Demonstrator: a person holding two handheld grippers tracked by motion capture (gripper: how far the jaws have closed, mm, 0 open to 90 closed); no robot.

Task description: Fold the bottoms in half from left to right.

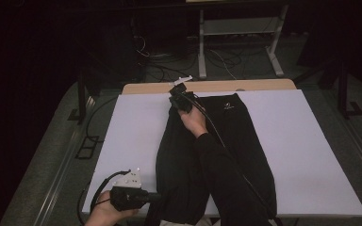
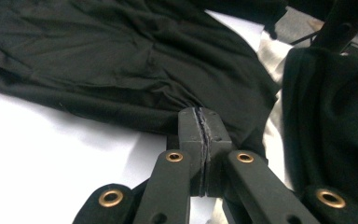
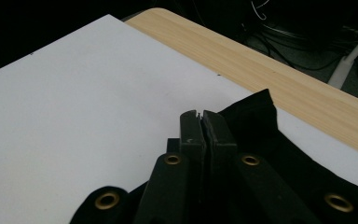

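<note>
A black garment [image 1: 235, 146] with a small white logo [image 1: 228, 107] lies lengthwise down the middle of the white table sheet [image 1: 311, 141]. My right gripper [image 1: 174, 92] reaches across to the garment's far left corner, and its jaws [image 3: 199, 116] are pressed together with the black cloth [image 3: 261, 112] at them. My left gripper [image 1: 158, 197] is at the near left edge of the garment. In the left gripper view its jaws [image 2: 200, 116] are shut on a pinch of the black fabric [image 2: 121, 60], which puckers at the tips.
A wooden table edge [image 1: 245, 85] runs along the far side of the sheet [image 3: 74, 93]. Beyond it stand a white metal frame [image 1: 238, 28] and floor cables [image 1: 169, 66]. Bare sheet lies on both sides of the garment.
</note>
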